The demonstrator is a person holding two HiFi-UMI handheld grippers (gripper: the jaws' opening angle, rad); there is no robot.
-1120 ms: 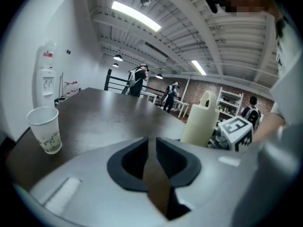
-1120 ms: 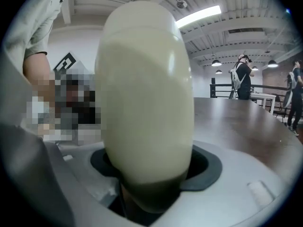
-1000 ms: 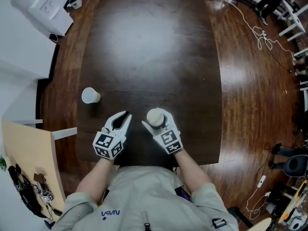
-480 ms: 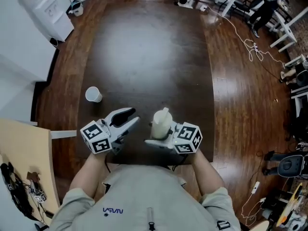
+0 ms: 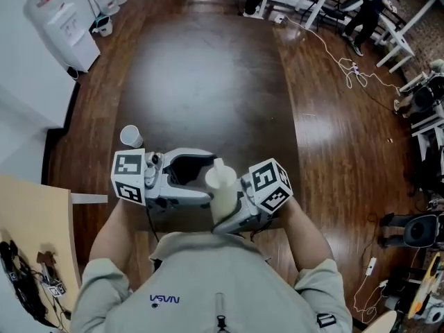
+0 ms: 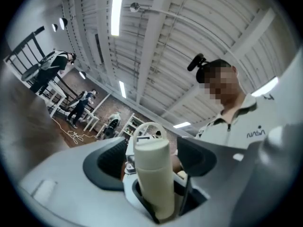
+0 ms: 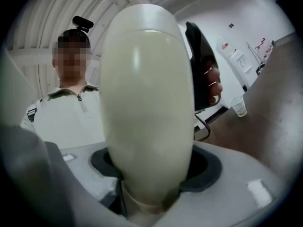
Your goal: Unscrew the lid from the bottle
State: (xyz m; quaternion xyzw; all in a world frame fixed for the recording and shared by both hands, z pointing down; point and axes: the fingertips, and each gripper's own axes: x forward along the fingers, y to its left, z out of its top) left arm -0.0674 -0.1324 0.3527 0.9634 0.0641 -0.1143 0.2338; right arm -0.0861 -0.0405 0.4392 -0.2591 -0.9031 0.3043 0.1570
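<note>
My right gripper point(image 5: 234, 208) holds a cream bottle point(image 5: 222, 189) up off the dark table point(image 5: 208, 68), shut on its body. In the right gripper view the bottle point(image 7: 147, 103) fills the middle, clamped between the pads of the right gripper point(image 7: 151, 176). My left gripper point(image 5: 207, 177) points in from the left, and its jaws are opening around the lid end. In the left gripper view the lid point(image 6: 151, 152), with its loop handle, stands between the dark pads point(image 6: 108, 162) of the left gripper point(image 6: 152, 151), with a gap on each side.
A white paper cup point(image 5: 130, 136) stands on the table's left part, also seen as the cup point(image 7: 239, 107) in the right gripper view. A water cooler point(image 5: 66, 23) stands off the far left corner. Cables, benches and people are at the far right.
The right gripper lifted the bottle off the table and tipped it over. The left gripper swung in from the left, rose with it, and its jaws spread open around the lid end.
</note>
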